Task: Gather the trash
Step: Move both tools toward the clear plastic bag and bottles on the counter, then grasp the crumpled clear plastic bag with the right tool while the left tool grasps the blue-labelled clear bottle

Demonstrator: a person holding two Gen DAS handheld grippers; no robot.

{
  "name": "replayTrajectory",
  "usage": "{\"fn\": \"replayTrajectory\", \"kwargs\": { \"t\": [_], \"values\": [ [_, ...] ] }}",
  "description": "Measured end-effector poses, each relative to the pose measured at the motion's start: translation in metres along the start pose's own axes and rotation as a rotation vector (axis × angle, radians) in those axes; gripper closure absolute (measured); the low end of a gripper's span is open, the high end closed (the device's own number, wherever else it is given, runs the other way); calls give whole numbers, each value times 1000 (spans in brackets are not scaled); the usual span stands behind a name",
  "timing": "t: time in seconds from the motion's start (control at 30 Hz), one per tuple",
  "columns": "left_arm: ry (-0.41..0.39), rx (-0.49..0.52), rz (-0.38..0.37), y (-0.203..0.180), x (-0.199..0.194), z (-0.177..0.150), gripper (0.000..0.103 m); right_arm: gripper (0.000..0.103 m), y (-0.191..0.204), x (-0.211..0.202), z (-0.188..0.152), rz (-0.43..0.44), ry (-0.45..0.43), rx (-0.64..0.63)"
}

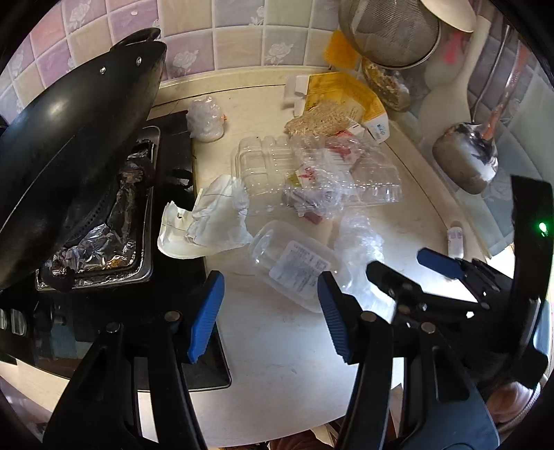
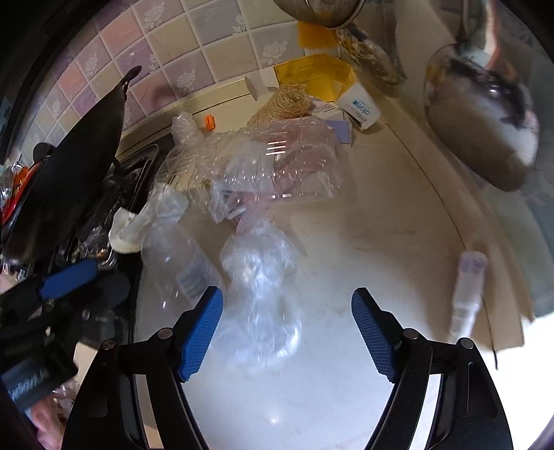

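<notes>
Trash lies scattered on a cream counter (image 1: 277,346). It includes a crumpled white paper (image 1: 207,218), a clear clamshell box (image 1: 311,166), a torn yellow carton (image 1: 346,100), a flattened clear bottle with a label (image 1: 294,266) and a crumpled clear bag (image 2: 259,277). My left gripper (image 1: 270,318) is open just short of the bottle, nothing between its blue pads. My right gripper (image 2: 287,332) is open low over the counter. The clear bag lies between its fingers, nearer the left pad (image 2: 202,332), and I see no pad pressing on it. The right gripper (image 1: 412,273) also shows in the left wrist view.
A black wok (image 1: 76,131) tilts over a foil-lined stove (image 1: 104,242) at the left. A metal strainer (image 1: 391,31) and a ladle (image 1: 464,155) hang at the right over the counter's edge. A small white tube (image 2: 467,287) lies near the right rim. A tiled wall (image 1: 225,34) stands behind.
</notes>
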State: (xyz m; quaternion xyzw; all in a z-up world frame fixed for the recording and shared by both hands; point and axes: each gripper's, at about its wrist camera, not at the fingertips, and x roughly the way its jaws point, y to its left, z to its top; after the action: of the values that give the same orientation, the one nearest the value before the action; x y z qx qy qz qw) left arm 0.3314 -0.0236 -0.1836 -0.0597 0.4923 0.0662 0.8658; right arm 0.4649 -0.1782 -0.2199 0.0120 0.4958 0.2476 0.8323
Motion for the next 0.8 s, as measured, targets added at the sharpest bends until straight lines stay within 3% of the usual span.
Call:
{"fn": "replayTrajectory", "kwargs": {
  "t": [0.1,0.2,0.33,0.8],
  "values": [
    [13,-10,2,1,5,2,50,28,4,15,9,19,8,-19],
    [23,-18,-3,1,10,3,50,44,4,35,14,39,43,-31],
    [31,-26,-9,-1,13,4,50,75,6,42,15,77,54,-54],
    [84,-73,-96,-9,23,13,42,78,-13,0,-4,3,-19,0]
  ]
}}
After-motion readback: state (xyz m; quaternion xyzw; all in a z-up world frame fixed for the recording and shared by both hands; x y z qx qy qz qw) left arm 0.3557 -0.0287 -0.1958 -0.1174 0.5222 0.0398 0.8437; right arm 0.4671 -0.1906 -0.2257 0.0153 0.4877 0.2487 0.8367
